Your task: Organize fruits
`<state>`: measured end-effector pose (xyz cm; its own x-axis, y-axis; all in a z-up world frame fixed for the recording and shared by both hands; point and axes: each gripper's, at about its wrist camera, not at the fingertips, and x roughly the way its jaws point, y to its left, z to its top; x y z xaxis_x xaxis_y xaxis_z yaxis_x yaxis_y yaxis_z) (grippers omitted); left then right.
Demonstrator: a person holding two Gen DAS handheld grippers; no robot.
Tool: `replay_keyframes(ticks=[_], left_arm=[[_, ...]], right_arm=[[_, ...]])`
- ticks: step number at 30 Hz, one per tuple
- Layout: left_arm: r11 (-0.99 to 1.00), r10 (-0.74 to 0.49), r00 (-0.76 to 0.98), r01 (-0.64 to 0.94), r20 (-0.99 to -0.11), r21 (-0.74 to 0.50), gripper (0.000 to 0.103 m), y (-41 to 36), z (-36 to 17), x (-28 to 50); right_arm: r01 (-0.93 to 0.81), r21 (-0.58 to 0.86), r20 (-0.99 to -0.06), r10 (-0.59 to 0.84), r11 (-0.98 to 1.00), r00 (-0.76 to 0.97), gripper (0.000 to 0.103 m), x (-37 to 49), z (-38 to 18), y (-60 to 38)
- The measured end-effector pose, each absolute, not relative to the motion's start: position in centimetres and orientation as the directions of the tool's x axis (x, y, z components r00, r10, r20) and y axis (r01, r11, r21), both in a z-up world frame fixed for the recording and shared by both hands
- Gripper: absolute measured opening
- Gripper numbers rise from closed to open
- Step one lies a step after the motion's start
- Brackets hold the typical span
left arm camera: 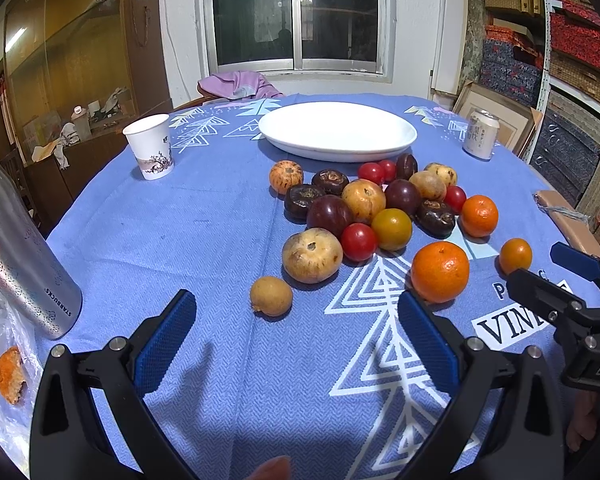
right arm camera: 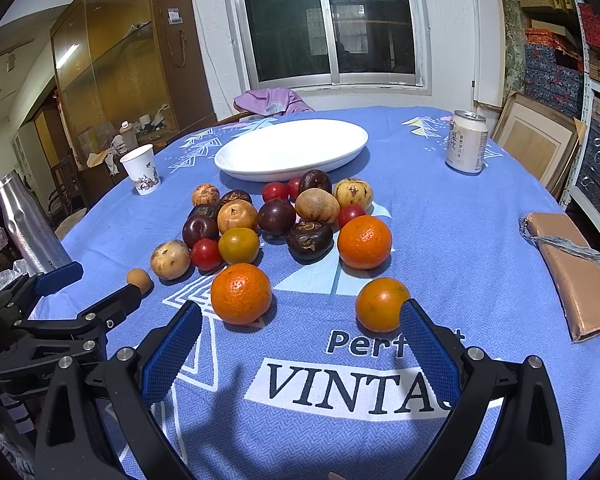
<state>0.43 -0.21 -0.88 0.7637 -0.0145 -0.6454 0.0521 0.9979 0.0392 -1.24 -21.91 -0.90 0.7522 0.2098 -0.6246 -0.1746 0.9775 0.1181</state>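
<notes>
Blue-padded fingers of left gripper [left arm camera: 296,332] and right gripper [right arm camera: 300,340] spread wide, holding nothing; fruit pile [right arm camera: 276,220] mid-counter, empty white plate [right arm camera: 260,168] at 12 o'clock; straddle nearest orange [right arm camera: 241,294] squarely, squeeze gently.

You see a blue woven tablecloth [right arm camera: 440,240] printed with white triangle trees, a plain white oval plate [right arm camera: 292,148], bright orange tangerines [right arm camera: 241,293] and red cherry tomatoes [right arm camera: 206,254].
</notes>
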Motion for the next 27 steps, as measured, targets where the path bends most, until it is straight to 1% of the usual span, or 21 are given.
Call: replay_keyframes(ticks=[27], left_arm=[[0.998, -0.018, 0.757, 0.053, -0.653, 0.034, 0.099, -0.08, -1.06, 0.49]], right_arm=[[-0.174, 0.122, -0.625, 0.212, 0.977, 0.751, 0.100, -1.25, -0.87, -21.94]])
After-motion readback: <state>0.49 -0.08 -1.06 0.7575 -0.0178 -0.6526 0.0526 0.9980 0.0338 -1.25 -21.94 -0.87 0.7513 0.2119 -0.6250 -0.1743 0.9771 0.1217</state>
